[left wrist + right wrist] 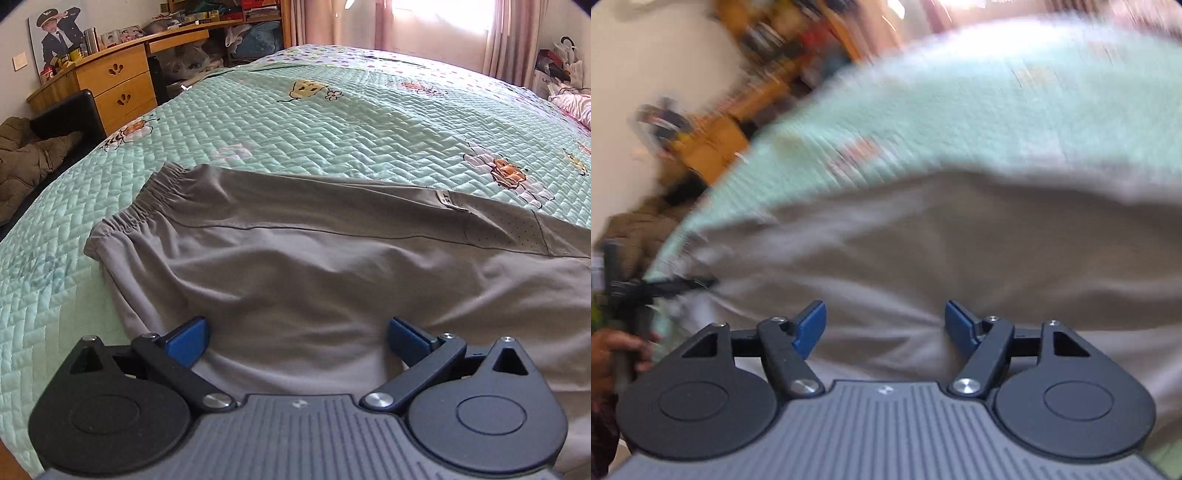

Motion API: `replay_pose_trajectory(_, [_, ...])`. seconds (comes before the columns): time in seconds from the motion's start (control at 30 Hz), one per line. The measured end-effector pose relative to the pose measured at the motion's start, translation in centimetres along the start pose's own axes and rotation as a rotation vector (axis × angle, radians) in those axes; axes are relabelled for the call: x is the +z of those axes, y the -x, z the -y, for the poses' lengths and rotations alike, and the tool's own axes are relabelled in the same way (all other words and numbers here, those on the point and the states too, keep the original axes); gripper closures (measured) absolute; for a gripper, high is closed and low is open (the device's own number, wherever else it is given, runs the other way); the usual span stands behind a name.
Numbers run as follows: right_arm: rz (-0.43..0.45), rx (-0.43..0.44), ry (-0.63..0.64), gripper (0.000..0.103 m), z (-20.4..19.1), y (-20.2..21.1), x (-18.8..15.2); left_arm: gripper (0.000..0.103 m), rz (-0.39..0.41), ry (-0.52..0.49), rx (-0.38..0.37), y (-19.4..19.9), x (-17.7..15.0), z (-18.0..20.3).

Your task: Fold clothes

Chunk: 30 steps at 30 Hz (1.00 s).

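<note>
Grey trousers lie spread across a mint-green quilted bedspread, their elastic waistband at the upper left. My left gripper hangs low over the near part of the cloth, its blue fingers wide apart; it is open, with fabric bulging between the fingers but not pinched. The right wrist view is smeared by motion. There the same grey trousers fill the middle, and my right gripper is open above them with nothing gripped. A person's hand holding the other gripper's handle shows at the left edge.
A wooden desk with drawers stands beyond the bed's left side, with a black chair and a brown jacket beside it. Pink curtains hang at the back. Pink bedding and bags sit at the right.
</note>
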State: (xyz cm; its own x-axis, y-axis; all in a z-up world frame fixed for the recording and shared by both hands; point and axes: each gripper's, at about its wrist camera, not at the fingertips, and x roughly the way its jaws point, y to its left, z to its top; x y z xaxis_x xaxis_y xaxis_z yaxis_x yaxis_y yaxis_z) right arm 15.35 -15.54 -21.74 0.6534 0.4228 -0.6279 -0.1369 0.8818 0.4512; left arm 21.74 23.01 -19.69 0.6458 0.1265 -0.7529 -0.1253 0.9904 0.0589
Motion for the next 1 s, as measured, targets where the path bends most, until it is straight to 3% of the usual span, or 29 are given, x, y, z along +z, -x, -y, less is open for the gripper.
replay_pose_trajectory(0.23, [0.007,-0.01,0.037,0.031,-1.8,2.1,0.4,0.0,0.002,0.0,0.005,0.0,0.0,0.1])
replay_pose_trajectory(0.37, [0.045,-0.125,0.199,0.027,-3.7,2.5,0.5,0.0,0.007,0.002,0.008,-0.1,0.0,0.2])
replay_pose_trajectory(0.5, [-0.093,-0.262,0.23,0.026,-2.6,0.3,-0.7,0.0,0.008,0.002,0.019,-0.1,0.1,0.4])
replay_pose_trajectory(0.73, [0.032,-0.168,0.129,0.025,-1.4,4.3,-1.7,0.0,0.003,0.007,0.036,-0.1,0.4,0.6])
replay_pose_trajectory(1.0, [0.053,-0.152,0.162,0.025,-1.6,6.3,-3.4,0.001,0.033,-0.008,0.073,1.3,0.5,1.5])
